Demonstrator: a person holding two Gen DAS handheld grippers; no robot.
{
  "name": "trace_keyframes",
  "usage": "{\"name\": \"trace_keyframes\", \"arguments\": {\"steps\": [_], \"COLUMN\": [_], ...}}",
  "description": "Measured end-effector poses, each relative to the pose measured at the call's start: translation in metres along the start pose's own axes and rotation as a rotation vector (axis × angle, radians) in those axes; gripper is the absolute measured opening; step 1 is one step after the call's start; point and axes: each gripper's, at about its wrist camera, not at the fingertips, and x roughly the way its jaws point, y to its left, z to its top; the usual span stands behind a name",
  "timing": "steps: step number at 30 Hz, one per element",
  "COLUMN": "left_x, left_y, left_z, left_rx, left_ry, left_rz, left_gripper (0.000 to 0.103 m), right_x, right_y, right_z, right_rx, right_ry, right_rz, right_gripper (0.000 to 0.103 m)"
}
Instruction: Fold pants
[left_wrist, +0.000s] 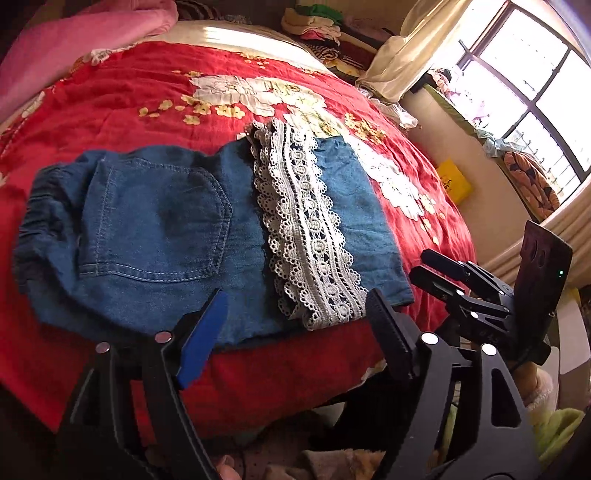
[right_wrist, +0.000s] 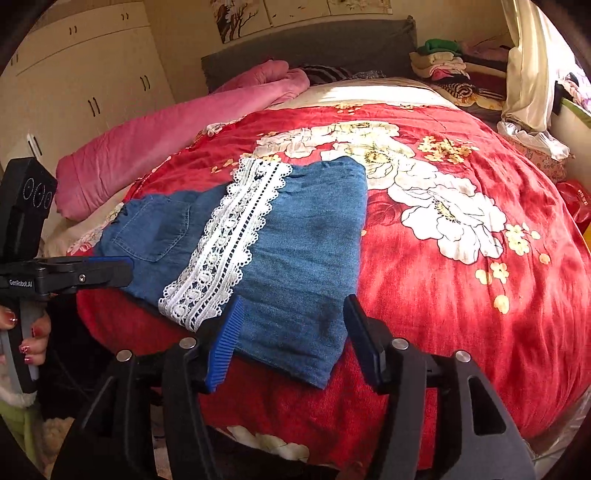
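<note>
With both grippers' fingers (left_wrist: 201, 334) apart and empty, your folded pants (left_wrist: 177, 236) near the bed (right_wrist: 461, 295) edge could slide off.

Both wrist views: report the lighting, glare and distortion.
Left wrist view: the window is blown out white, sunlight glares on the bed's far edge, and the red bedspread bulges with fisheye curve. Right wrist view: softer light, corners vignetted black, denim pants sharp.

Red floral bedspread (right_wrist: 443, 295), pink blanket (right_wrist: 166, 147), stacked clothes (right_wrist: 450, 70), white wardrobe (right_wrist: 85, 81), window (left_wrist: 535, 85)
</note>
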Motion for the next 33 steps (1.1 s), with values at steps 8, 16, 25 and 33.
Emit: {"name": "trace_keyframes", "arguments": {"steps": [8,16,25,33], "left_x": [-0.026,-0.053,-0.084,-0.084], "left_y": [0.011,0.038,0.090,0.118], "left_z": [0.001,-0.004,-0.014,-0.025], "left_rx": [-0.016,-0.067,-0.205,-0.265], "left_ry": [-0.059,-0.114,-0.171,-0.165], "left_rz": [0.074,0.169,0.214,0.214], "left_gripper": [0.093,0.093,0.093,0.093], "right_x": [-0.015,-0.020,-0.006,0.021], "right_y": [0.003,0.021,0.057,0.097], "right_z": [0.008,0.022,0.052,0.084], "right_rx": [0.022,-0.008,-0.084,-0.135], "right_ry": [-0.045,-0.072,-0.065,-0.026], "right_rz": [-0.016,-0.002,0.049,0.159], "right_gripper": [0.081,0.090,0.093,0.095]}}
